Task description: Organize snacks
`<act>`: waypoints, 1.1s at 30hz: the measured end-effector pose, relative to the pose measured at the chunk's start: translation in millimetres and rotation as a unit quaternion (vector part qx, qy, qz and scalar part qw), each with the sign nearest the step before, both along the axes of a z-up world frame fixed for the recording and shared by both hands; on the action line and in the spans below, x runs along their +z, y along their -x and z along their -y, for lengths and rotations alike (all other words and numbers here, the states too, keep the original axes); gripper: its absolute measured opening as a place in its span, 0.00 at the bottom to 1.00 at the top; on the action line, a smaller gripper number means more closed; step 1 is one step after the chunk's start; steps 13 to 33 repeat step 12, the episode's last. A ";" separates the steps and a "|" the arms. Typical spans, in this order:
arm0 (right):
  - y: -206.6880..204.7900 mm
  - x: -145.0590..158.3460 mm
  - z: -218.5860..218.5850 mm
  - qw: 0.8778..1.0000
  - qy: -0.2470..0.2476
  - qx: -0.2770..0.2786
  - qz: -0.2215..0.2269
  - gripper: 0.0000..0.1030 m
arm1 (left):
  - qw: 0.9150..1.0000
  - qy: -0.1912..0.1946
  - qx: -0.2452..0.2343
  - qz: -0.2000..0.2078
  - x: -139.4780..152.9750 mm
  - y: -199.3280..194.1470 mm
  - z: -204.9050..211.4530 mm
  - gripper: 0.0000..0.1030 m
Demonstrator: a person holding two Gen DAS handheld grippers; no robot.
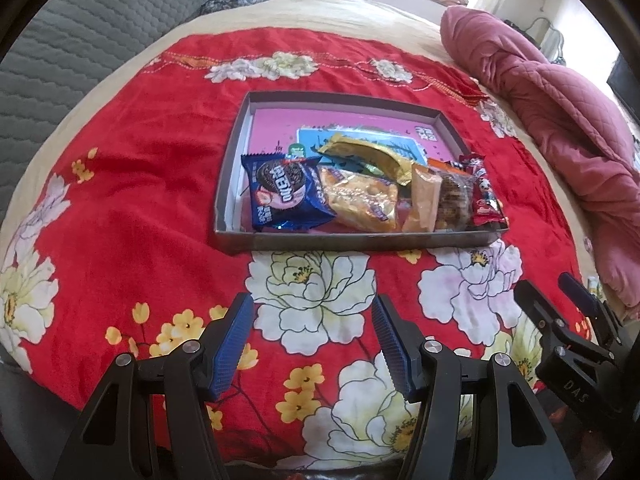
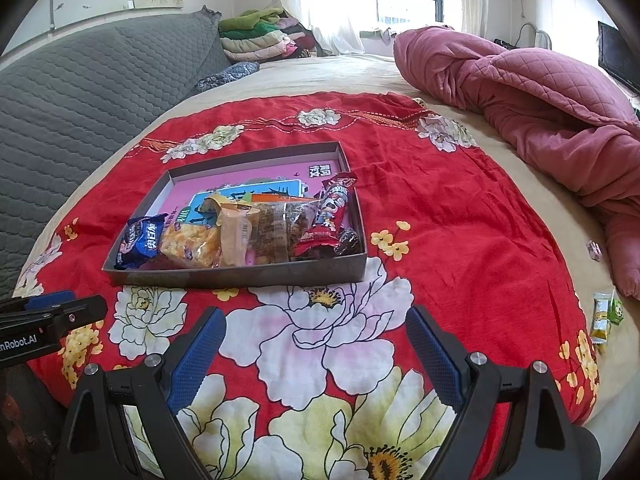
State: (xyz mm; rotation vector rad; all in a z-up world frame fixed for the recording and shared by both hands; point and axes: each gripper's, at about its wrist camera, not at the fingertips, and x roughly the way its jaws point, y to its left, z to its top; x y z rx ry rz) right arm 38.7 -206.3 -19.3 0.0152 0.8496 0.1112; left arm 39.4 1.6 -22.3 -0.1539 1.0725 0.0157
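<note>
While both pairs hang over the flowered red cloth [image 1: 132, 184] on the bed, we find the left tongs [image 1: 314, 340] apart with nothing between the blue pads [image 1: 232, 344]. The right tongs [image 2: 316, 356] stand wider apart, likewise bare, and nothing is held on either side. Beyond the tips lies a shallow grey tray [image 1: 348, 240] on the cloth, well clear of both. Along its near wall we note the snacks in a row: a blue cookie packet [image 1: 282, 192], a yellow puffed-snack packet [image 1: 362, 200], a tan bar [image 1: 424, 200], a clear bag of brown pieces [image 1: 452, 200] and a red wrapper [image 1: 486, 200]. A gold packet [image 1: 368, 156] lies behind them. Two small green-and-yellow packets [image 2: 606, 314] lie outside the tray, at the cloth's right edge. A pink quilt [image 2: 540, 108] is bunched beyond, and a grey cushion [image 2: 80, 92] stands at the left.
</note>
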 end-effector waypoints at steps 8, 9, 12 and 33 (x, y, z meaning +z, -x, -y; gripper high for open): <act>-12.8 -11.8 9.6 1.000 -0.004 -0.003 0.002 0.88 | 1.000 0.018 0.008 0.015 -6.5 -4.0 -7.4 0.61; -15.9 -14.1 12.5 1.000 -0.007 -0.005 0.002 0.88 | 1.000 0.020 0.013 0.018 -7.5 -6.3 -11.2 0.61; -26.5 -20.3 24.6 1.000 -0.013 -0.021 -0.001 0.89 | 0.999 0.008 0.034 0.030 -8.5 -15.2 -25.6 0.61; -26.5 -20.3 24.6 1.000 -0.013 -0.021 -0.001 0.89 | 0.999 0.008 0.034 0.030 -8.5 -15.2 -25.6 0.61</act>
